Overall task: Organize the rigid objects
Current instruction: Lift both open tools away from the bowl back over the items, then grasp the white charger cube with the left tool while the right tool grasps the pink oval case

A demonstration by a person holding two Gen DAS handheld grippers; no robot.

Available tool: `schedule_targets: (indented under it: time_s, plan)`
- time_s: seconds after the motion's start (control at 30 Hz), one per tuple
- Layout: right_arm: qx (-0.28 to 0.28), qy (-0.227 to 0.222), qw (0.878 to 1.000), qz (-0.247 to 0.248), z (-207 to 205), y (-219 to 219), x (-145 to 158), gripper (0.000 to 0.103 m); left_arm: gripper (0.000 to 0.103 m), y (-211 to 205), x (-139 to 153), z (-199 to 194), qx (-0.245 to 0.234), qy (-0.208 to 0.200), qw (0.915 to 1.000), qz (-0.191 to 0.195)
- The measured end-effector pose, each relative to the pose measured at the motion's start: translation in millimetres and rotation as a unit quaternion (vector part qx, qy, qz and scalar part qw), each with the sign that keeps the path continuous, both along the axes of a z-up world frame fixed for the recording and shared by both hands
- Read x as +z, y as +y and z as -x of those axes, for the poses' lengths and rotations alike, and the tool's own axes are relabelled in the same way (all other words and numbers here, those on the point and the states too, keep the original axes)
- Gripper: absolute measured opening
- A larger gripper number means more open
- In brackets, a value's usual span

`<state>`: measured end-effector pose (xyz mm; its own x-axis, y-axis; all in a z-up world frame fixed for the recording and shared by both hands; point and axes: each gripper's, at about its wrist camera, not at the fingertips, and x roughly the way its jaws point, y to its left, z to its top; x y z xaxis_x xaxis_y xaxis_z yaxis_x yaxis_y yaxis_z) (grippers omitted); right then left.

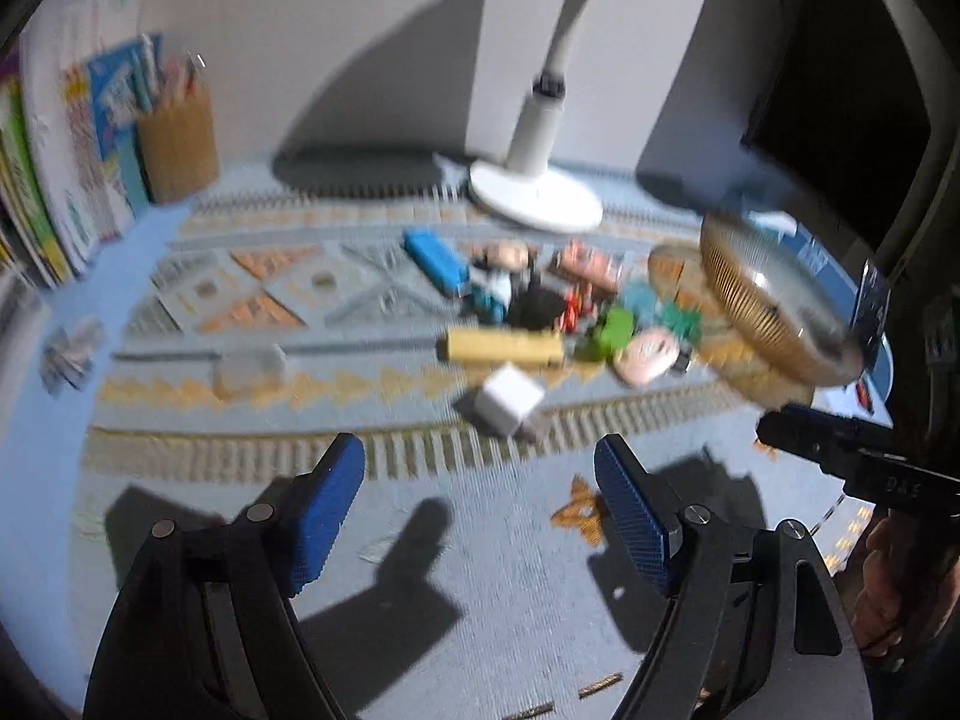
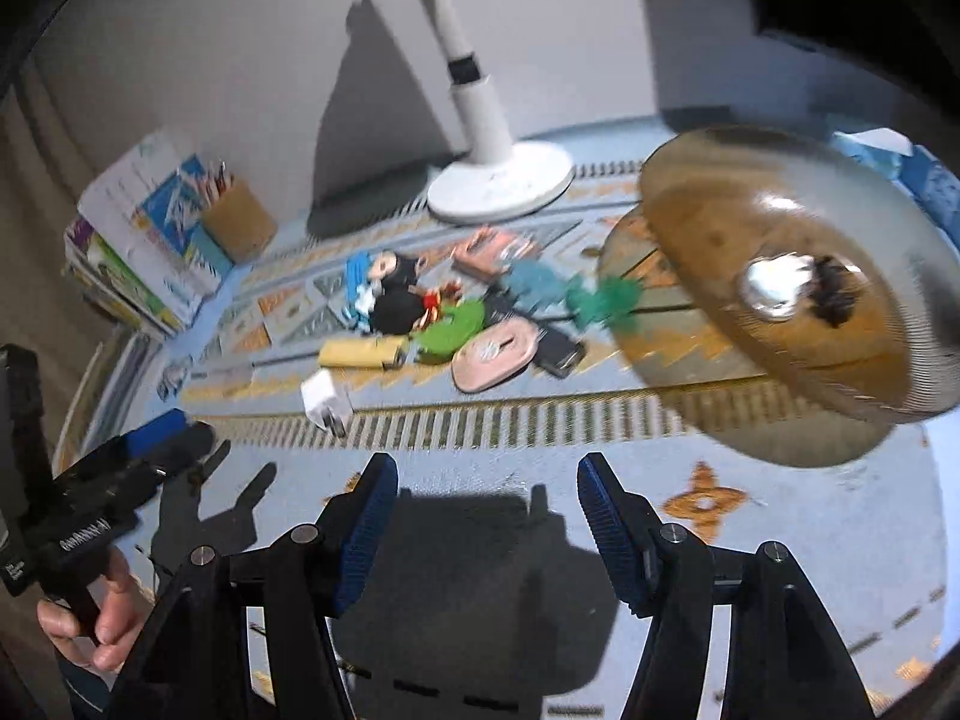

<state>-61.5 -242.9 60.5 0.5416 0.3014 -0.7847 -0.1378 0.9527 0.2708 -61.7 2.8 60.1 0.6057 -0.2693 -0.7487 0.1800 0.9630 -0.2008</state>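
A heap of small objects lies on the patterned cloth: a yellow bar point(image 1: 503, 347), a white charger cube point(image 1: 509, 399), a blue block point(image 1: 433, 258), a pink oval case point(image 1: 647, 356) and a green piece point(image 1: 611, 331). The heap also shows in the right wrist view, with the yellow bar point(image 2: 359, 354), the white cube point(image 2: 325, 396) and the pink case point(image 2: 493, 355). A ribbed amber glass bowl point(image 1: 774, 306) point(image 2: 798, 264) stands tilted at the right. My left gripper point(image 1: 480, 489) is open and empty, short of the white cube. My right gripper point(image 2: 487, 501) is open and empty. Both views are blurred.
A white lamp base point(image 1: 536, 195) point(image 2: 501, 180) stands behind the heap. A brown pencil cup point(image 1: 178, 147) and upright books point(image 1: 66, 138) fill the back left. A clear block point(image 1: 249, 367) lies left of the heap. The other gripper's body point(image 2: 90, 504) shows at the left.
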Motion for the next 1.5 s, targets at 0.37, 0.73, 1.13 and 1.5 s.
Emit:
schedule_targets:
  time_s: [0.37,0.73,1.13,1.5]
  plan:
    - [0.008,0.039,0.999,-0.020,-64.8,18.2,-46.2,0.049,0.078,-42.3,-43.6,-48.3,0.001,0.046,0.9985,-0.031]
    - [0.022,0.000,0.998,-0.057,-91.2,24.1,-43.9,0.048,0.078,-14.0,-47.7,-54.7,0.041,0.040,0.9961,-0.068]
    - [0.102,0.012,0.995,-0.005,-58.4,29.3,-36.4,0.048,0.078,-7.0,-44.1,-52.0,0.003,0.034,0.9980,-0.054]
    - [0.190,0.018,0.981,0.035,-77.8,68.6,-48.9,0.063,0.076,-12.5,-48.1,-72.1,-0.011,0.037,0.9974,-0.060]
